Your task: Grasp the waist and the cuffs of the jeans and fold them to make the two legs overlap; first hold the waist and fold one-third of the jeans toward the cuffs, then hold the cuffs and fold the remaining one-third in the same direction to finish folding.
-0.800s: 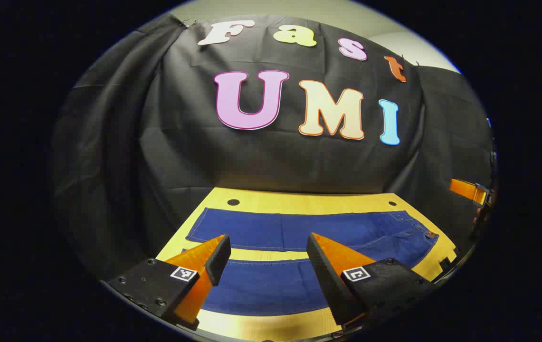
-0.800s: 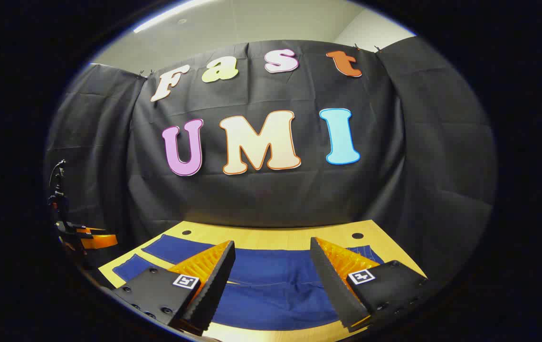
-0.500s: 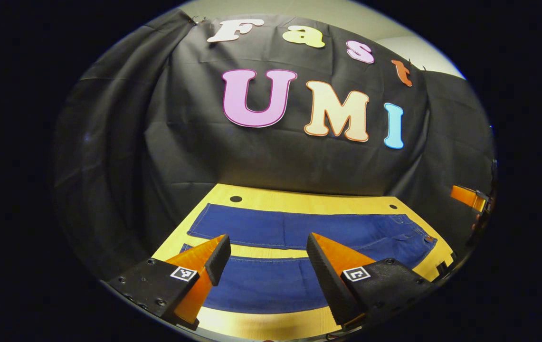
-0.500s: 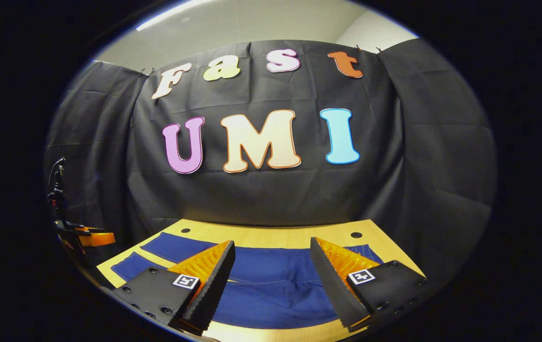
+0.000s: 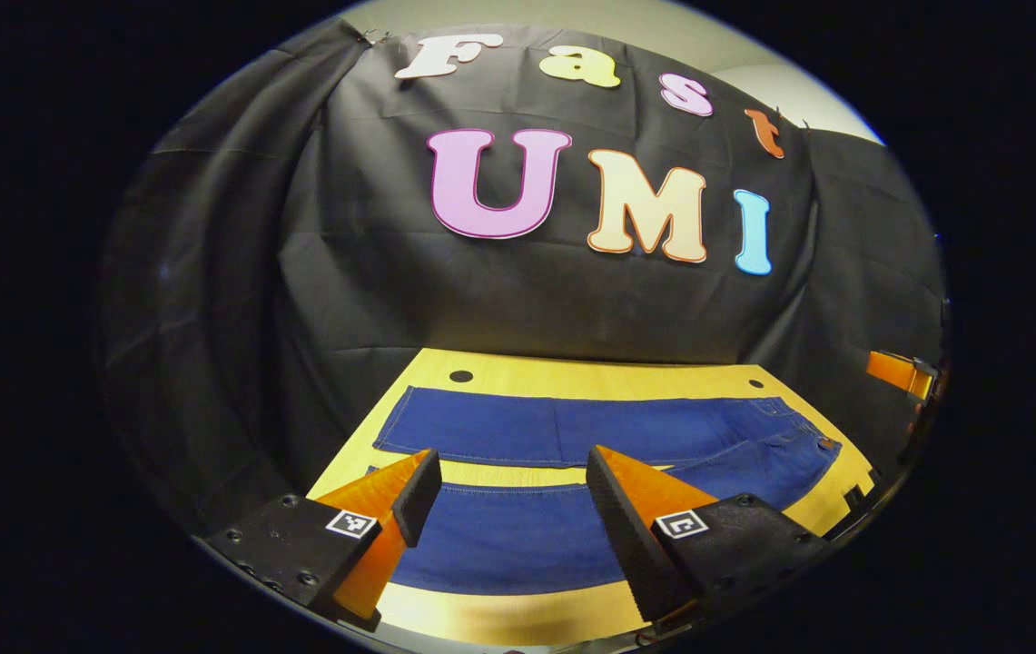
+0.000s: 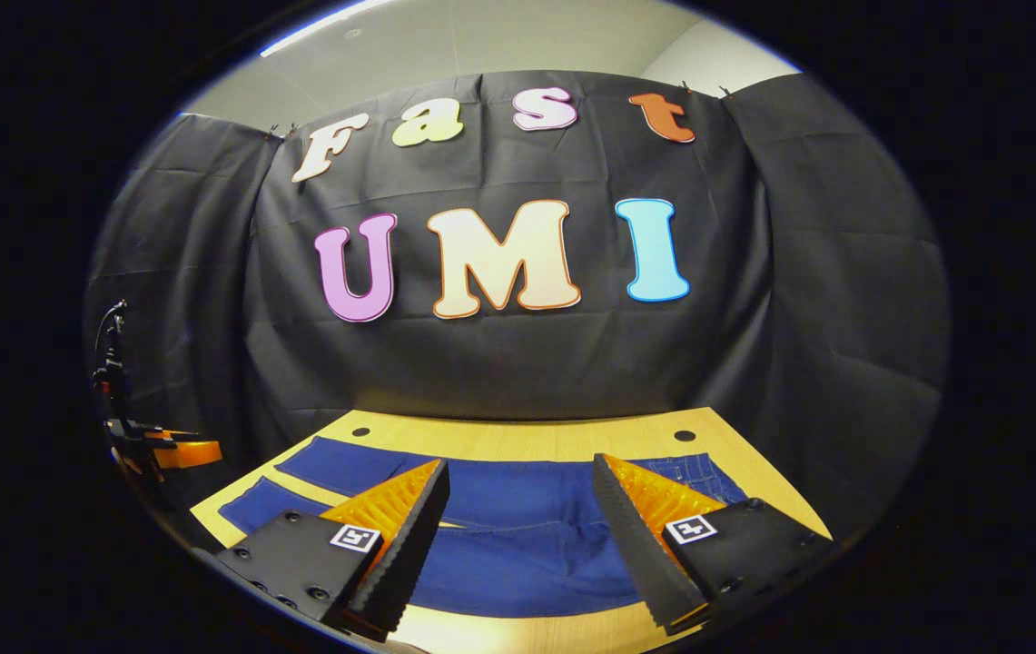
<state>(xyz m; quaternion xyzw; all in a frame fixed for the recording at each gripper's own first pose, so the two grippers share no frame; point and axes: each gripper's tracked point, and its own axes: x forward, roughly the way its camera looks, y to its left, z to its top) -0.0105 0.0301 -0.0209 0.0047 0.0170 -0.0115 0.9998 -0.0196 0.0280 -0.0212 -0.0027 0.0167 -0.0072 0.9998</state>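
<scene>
Jeans (image 5: 572, 427) lie crosswise, waist apparently right.

My left tongs (image 5: 513, 490) and right tongs (image 6: 520, 504) have black screwed blocks, each wearing a small square black-and-white sticker.

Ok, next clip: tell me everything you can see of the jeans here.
The jeans are dark blue denim with pale seam stitching, lying flat and unfolded on the yellow wooden table. The two legs lie side by side with a strip of table showing between them, cuffs toward the left of the left gripper view, waist with a button toward the right. Nothing holds them: the left gripper and right gripper hover open above the near leg.
</scene>
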